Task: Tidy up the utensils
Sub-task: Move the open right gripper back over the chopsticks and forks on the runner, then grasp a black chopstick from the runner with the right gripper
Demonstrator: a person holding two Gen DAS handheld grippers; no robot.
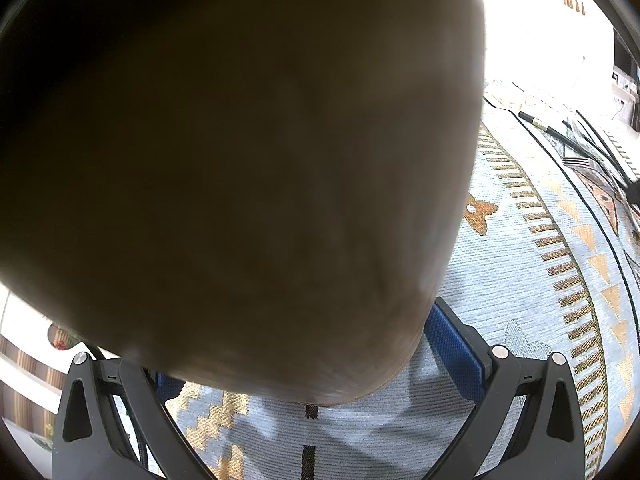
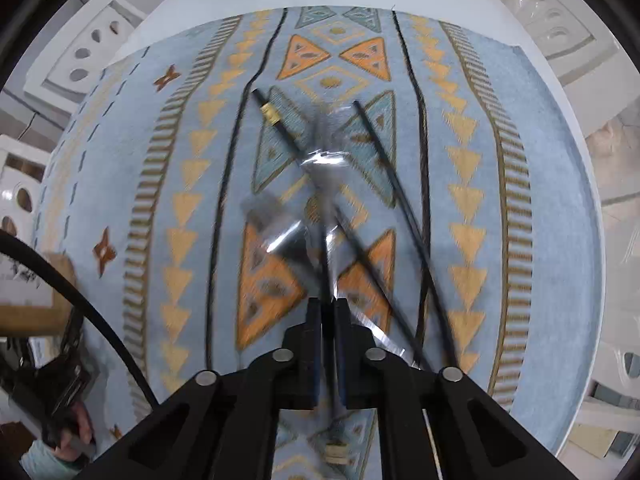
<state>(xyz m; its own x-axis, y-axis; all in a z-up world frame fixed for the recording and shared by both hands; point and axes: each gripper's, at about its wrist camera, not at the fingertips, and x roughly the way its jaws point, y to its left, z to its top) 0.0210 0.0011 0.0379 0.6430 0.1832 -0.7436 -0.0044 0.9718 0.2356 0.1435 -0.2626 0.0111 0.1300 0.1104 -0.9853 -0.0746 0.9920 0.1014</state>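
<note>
We look down from the right gripper (image 2: 327,304) onto a round bench (image 2: 596,216) covered by a pale blue cloth (image 2: 132,160) woven with orange and teal triangles; our jaws stand nearly together, and a thin dark utensil handle (image 2: 329,256) runs up between the pads, which appear to be pinching it, though blur leaves the contact a little uncertain. From the jaws the utensils fan toward twelve o'clock; a black chopstick with a gold band (image 2: 276,118) points to eleven o'clock, a second black chopstick (image 2: 384,160) slants toward one o'clock, and a shiny, blurred piece of cutlery (image 2: 280,232), seemingly in clear wrapping, lies at about eleven o'clock near the jaws. White perforated chair backs (image 2: 88,52) ring the bench. At eight o'clock, a hand (image 2: 78,426) grips the other tool beside a tan container (image 2: 40,296).

In the left wrist view a large, dark brown rounded container (image 1: 240,160) fills most of the picture, sitting between the wide-set jaws of the left gripper (image 1: 324,360); the blue pad (image 1: 452,356) at four o'clock lies against or just beside its wall; we cannot tell whether it is clamped. At two o'clock, well apart, the utensil bundle (image 1: 576,148) lies on the cloth.
</note>
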